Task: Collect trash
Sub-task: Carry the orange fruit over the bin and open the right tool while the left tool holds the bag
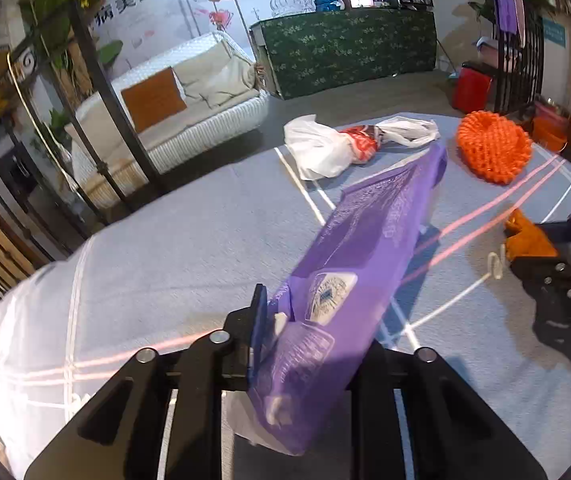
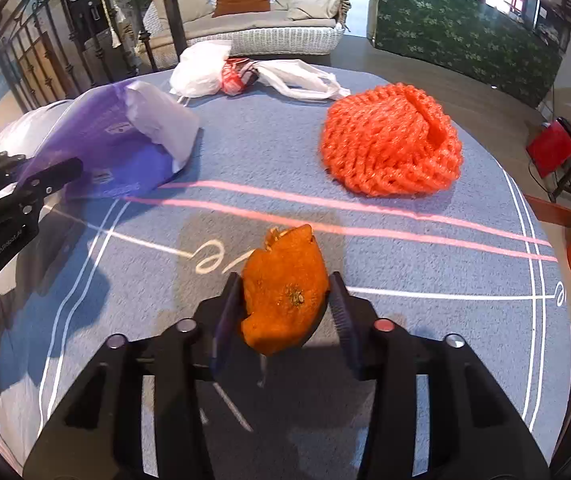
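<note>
Purple bag (image 1: 349,280) pinched in left fingers (image 1: 281,332), stretching toward one o'clock; right fingers (image 2: 285,300) clamp orange peel (image 2: 285,296).

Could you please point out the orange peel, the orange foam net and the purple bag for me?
orange peel (image 2: 285,292): right wrist view, middle of its outer skin.
orange foam net (image 2: 391,140): right wrist view, centre of the mesh.
purple bag (image 1: 361,232): left wrist view, mid-length of its side.

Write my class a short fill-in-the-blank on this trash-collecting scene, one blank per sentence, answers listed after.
1. The left gripper is shut on a ____ plastic bag.
2. The right gripper is shut on a piece of orange ____.
3. The orange foam net lies on the ____ tablecloth.
4. The white plastic bag lies at the table's ____ edge.

Answers: purple; peel; blue; far
</note>
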### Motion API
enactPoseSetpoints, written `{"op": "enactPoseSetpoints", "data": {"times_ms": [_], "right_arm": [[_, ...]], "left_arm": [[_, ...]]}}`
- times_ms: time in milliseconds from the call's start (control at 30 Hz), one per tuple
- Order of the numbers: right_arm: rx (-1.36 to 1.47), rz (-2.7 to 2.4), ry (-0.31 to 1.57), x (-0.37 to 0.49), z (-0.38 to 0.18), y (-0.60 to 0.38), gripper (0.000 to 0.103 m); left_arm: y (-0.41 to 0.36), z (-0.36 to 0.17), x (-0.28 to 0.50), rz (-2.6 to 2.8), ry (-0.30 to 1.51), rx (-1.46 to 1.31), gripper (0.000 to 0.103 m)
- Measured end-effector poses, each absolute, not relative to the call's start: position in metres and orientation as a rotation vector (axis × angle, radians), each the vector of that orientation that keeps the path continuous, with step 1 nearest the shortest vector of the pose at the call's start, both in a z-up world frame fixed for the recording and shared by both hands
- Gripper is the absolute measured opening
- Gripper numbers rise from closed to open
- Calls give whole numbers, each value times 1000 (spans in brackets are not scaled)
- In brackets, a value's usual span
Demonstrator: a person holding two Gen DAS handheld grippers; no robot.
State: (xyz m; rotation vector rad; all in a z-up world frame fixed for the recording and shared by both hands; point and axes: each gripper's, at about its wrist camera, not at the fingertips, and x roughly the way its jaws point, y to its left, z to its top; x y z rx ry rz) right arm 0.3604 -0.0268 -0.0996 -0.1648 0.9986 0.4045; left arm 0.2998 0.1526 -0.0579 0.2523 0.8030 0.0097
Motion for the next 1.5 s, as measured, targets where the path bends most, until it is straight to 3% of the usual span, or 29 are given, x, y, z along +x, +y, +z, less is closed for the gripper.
{"op": "enactPoseSetpoints", "data": {"times_ms": [267,1300,1500], "right_arm": [[-114,440,970,330,-89,-41,37],[123,235,856,224,-66,-205,37],[153,181,825,209,-60,-240,37]], "left_arm": [[138,-44,279,3,801,183,9],[28,-13,214,-180,711,3,3],[-24,0,210,-270,667,39,3]]}}
